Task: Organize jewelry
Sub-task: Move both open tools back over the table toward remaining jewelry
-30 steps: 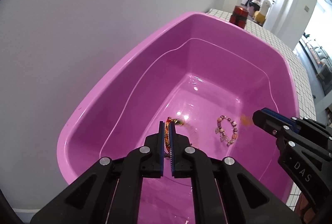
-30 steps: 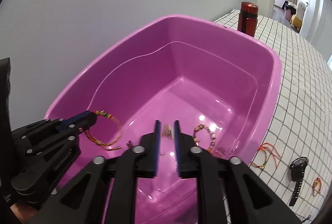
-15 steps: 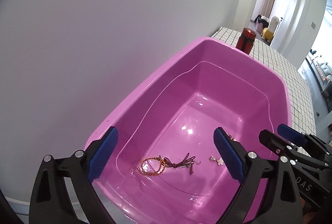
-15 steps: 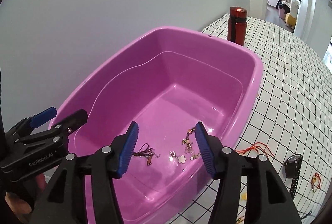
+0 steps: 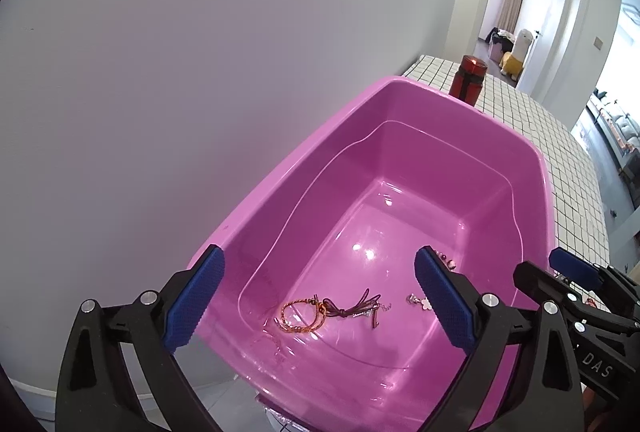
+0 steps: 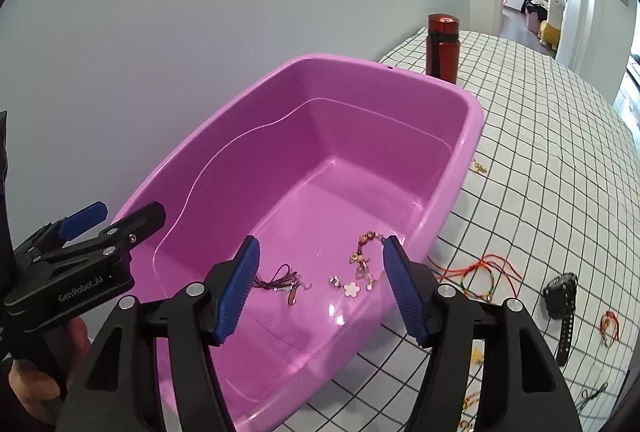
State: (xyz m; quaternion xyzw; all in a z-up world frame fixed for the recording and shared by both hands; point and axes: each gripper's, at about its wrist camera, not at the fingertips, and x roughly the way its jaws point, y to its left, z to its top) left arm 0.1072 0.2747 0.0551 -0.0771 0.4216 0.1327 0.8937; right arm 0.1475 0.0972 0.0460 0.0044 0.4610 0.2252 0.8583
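Note:
A pink plastic tub (image 5: 320, 135) (image 6: 472, 135) holds several jewelry pieces on its floor: an orange cord bracelet (image 5: 298, 316), a dark tasselled cord (image 5: 356, 306) (image 6: 280, 280), a white flower charm (image 5: 424, 304) (image 6: 351, 288) and a beaded bracelet (image 6: 366, 252). My left gripper (image 5: 316, 300) is open and empty above the tub's near end. My right gripper (image 6: 320, 288) is open and empty above the tub, to the right of the left one.
On the checked cloth to the right of the tub lie a red and green cord bracelet (image 6: 476, 274), a black watch (image 6: 562, 296), a small red bracelet (image 6: 610, 326) and a small gold piece (image 6: 478, 165). A red bottle (image 6: 442, 47) stands behind the tub. A wall runs along the left.
Both grippers opened, dropping the orange bracelet and another piece into the tub, then lifted up and back away from it.

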